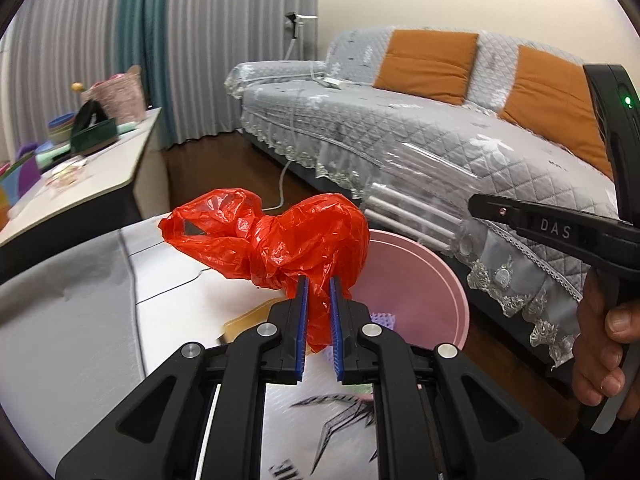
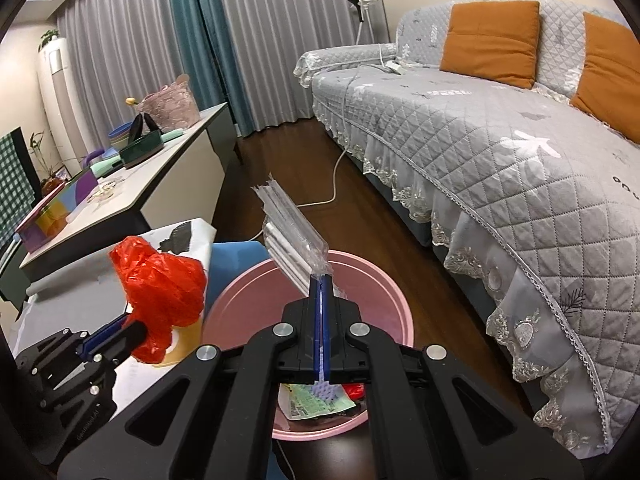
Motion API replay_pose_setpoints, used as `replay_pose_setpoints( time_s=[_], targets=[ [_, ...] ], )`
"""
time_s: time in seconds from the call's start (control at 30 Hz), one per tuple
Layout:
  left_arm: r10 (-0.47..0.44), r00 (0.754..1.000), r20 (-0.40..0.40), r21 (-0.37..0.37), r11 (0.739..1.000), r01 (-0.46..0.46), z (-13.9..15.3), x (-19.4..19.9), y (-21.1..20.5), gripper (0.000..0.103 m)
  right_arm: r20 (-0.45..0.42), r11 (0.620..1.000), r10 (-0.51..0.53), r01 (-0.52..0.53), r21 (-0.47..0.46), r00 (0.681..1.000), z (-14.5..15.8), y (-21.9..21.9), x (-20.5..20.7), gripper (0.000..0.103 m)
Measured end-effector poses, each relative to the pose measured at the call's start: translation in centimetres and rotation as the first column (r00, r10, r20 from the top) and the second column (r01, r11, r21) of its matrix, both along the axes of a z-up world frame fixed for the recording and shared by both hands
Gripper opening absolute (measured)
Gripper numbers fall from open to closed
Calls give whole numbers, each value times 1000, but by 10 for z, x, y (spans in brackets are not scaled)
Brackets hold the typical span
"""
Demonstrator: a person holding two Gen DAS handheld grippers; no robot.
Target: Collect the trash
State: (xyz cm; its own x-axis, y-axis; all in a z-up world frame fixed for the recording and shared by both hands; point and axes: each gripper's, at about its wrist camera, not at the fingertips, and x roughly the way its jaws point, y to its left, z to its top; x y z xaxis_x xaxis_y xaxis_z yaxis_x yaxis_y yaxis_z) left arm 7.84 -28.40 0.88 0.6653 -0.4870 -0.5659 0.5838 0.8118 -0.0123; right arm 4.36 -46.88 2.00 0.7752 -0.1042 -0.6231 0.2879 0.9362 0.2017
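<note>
Two pieces of trash are in hand, one per tool, both at the pink bin [image 2: 256, 280].

Left tool [image 1: 319, 280]: blue pads nearly together, pinching a twisted neck of the red plastic bag [image 1: 280, 236]. Most of the bag balloons above and ahead of the pads, over the edge of the desk [image 1: 80, 300] and just beside the bin rim. Judgement: very light, thin film, soft and crinkly, no stiffness at all. It will slump and catch air when moved. The gathered neck is the right place to hold; a single loose layer would likely slip or tear.

Right tool [image 2: 322, 280]: pads pressed fully together on the flat sealed end of a clear plastic packet [image 2: 292, 228] holding white tube-like sticks. The packet stands out ahead of the pads, tilted up, above the bin's opening. Judgement: light, but stiffer than the bag because the contents act as splints; the film is glossy and probably slippery. Holding only the end seam leaves the long body free to swing, so it could pivot or slide out.

Bin contents: a printed wrapper [image 2: 316, 404] and other scraps lie at the bottom.

Sofa [image 2: 500, 160] stands to the right, well apart.
</note>
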Motion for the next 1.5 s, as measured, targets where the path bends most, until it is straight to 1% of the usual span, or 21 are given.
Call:
replay_pose_setpoints(
  time_s=[0.2, 0.3, 0.33, 0.4, 0.5, 0.57, 0.63, 0.67, 0.7, 0.73, 0.87, 1.0, 1.07, 1.13, 1.2, 1.27, 1.37, 1.47, 1.5],
  targets=[
    [-58, 998, 8, 28, 998, 58, -5, 5, -25, 10, -9, 1000, -27, 27, 10, 1000, -5, -10, 2, 1],
    [-89, 996, -9, 28, 996, 90, -6, 10, -34, 11, -22, 999, -29, 29, 12, 999, -10, -13, 4, 1],
    [-96, 995, -13, 32, 995, 96, -6, 12, -36, 13, -30, 999, -29, 30, 13, 999, -12, -13, 6, 4],
    [-93, 996, -10, 38, 995, 93, -7, 15, -38, 15, -41, 999, -41, 42, 15, 998, -16, -16, 7, 5],
    [-86, 996, -25, 18, 996, 87, -7, 19, -35, 16, -52, 998, -50, 52, 38, 997, -20, -21, 9, 9],
    [-75, 997, -30, 10, 997, 75, -7, 20, -30, 16, -55, 998, -58, 60, 37, 997, -21, -22, 9, 12],
    [-62, 997, -36, 1, 998, 62, -7, 20, -26, 16, -52, 997, -62, 64, 32, 997, -20, -21, 9, 21],
    [-56, 998, -38, -3, 998, 56, -7, 20, -24, 16, -50, 998, -62, 64, 29, 997, -19, -19, 10, 24],
    [-48, 998, -42, -10, 999, 48, -5, 20, -20, 16, -48, 998, -63, 64, 27, 997, -18, -19, 10, 28],
    [-41, 998, -44, -16, 999, 40, -3, 19, -16, 16, -45, 998, -63, 64, 23, 997, -17, -17, 10, 30],
    [-12, 999, -45, -36, 999, 10, 9, 14, 2, 16, -36, 998, -56, 57, 20, 998, -10, -11, 10, 32],
    [18, 999, -43, -58, 998, -21, 28, -1, 27, 16, -18, 999, -38, 38, 10, 999, 1, 1, 6, 33],
    [32, 999, -34, -58, 998, -34, 38, -11, 40, 16, -9, 1000, -28, 28, 2, 1000, 7, 8, 2, 34],
    [49, 999, -24, -64, 997, -50, 50, -24, 56, 17, 9, 1000, -11, 11, -8, 1000, 18, 20, -6, 37],
    [65, 998, -7, -63, 996, -65, 59, -37, 71, 22, 28, 999, 9, -8, -36, 1000, 30, 31, -14, 38],
    [84, 996, 15, -60, 995, -83, 69, -52, 88, 23, 42, 998, 23, -20, -55, 999, 39, 40, -21, 38],
    [123, 992, 25, -81, 989, -121, 80, -67, 111, 23, 67, 996, 47, -42, -81, 997, 56, 57, -37, 39],
    [173, 985, 10, -110, 979, -171, 85, -83, 134, 24, 99, 991, 76, -64, -115, 992, 72, 77, -55, 47],
    [198, 980, 3, -108, 975, -196, 85, -88, 141, 27, 116, 990, 82, -67, -125, 990, 78, 85, -64, 50]
  ],
)
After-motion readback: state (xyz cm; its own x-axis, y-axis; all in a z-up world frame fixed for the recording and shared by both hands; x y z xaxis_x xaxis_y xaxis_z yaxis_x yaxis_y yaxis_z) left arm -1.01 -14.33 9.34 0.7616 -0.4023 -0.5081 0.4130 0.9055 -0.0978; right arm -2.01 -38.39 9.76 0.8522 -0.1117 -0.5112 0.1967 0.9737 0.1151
